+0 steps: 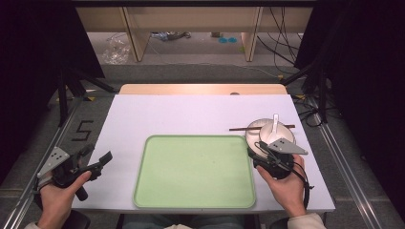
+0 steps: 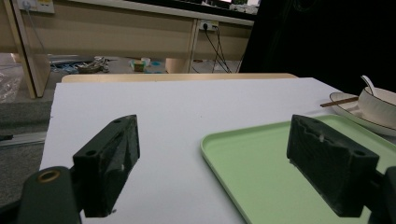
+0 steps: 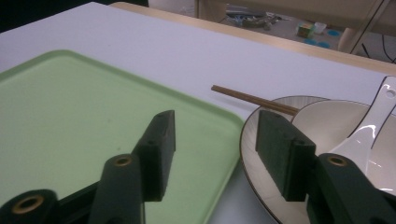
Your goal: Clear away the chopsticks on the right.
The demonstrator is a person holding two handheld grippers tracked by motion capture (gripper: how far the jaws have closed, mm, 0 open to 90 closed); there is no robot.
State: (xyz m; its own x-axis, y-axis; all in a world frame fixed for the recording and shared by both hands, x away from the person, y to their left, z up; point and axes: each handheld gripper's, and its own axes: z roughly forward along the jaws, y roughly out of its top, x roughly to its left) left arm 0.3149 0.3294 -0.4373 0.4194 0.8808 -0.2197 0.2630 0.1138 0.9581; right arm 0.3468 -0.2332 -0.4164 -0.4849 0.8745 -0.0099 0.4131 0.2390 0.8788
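From the high view, the right gripper [image 1: 261,153] sits at the near left rim of the plate [image 1: 253,142], which carries a bowl [image 1: 263,128], a spoon [image 1: 274,125] and chopsticks [image 1: 260,127] lying crosswise, long axis left to right. The right hand [image 1: 286,183] is much the nearer one. The left gripper [image 1: 98,160] hangs off the table's left edge, jaws apart, well away from the green tray [image 1: 193,171].

In the left gripper view, its jaws stand wide open around nothing, the tray ahead and to the right.

In the right gripper view, the jaws are open and empty; the plate's rim [image 3: 247,161] lies between them, just ahead, so a pinch on that rim looks likely.
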